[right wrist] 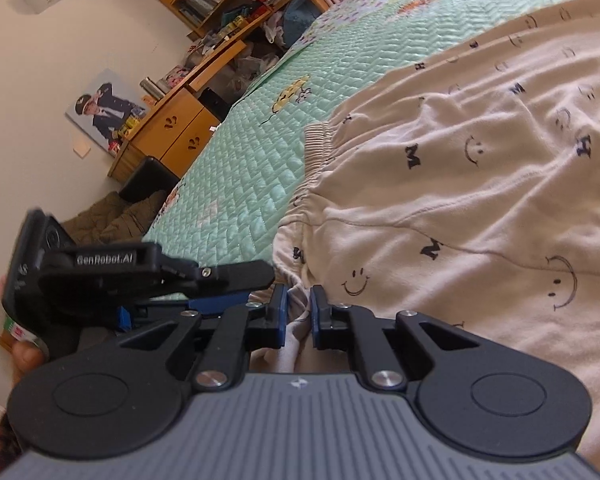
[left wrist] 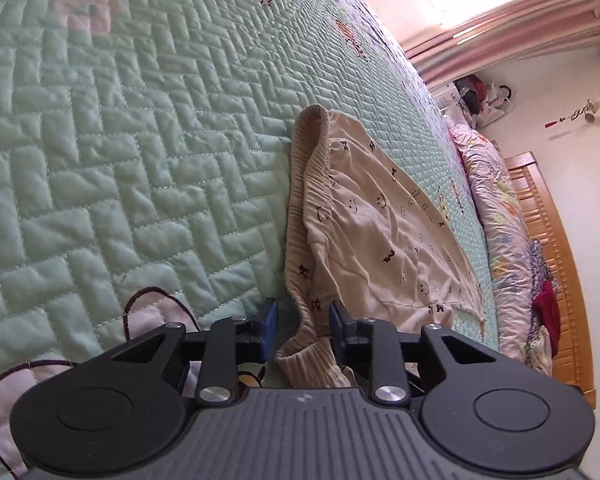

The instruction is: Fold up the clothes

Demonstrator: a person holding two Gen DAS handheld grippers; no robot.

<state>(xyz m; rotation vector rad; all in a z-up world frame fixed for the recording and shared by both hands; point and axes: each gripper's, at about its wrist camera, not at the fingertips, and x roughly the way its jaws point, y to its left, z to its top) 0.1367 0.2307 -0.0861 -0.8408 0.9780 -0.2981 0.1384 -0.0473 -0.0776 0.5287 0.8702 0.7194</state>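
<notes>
The left gripper (left wrist: 303, 322) sits nearest the lens in the left wrist view, black linkage arms leading to two blue pads. Its jaws stand partly apart, with the ribbed waistband (left wrist: 300, 216) of the cream trousers (left wrist: 384, 236) lying between them; whether the pads press on the fabric cannot be told. The trousers, printed with smiley faces and letters, lie flat on the mint-green quilted bedspread (left wrist: 120, 140), the waistband toward the gripper and the legs running away toward the pillow (left wrist: 496, 208) beside the wooden headboard (left wrist: 548, 216).

In the right wrist view the right gripper (right wrist: 299, 316) is drawn nearly together, and a fold of the cream fabric (right wrist: 299, 320) is pinched between its blue pads at the near edge of the garment. The trousers (right wrist: 480, 184) fill the right half of that view, wrinkled, with the gathered waistband (right wrist: 314, 152) running up the left edge over the bedspread (right wrist: 240, 184). The left gripper (right wrist: 236, 280) appears at the left, just beside the right one, at the same garment edge. A wooden desk and shelf (right wrist: 188, 112) stand against the far wall.
</notes>
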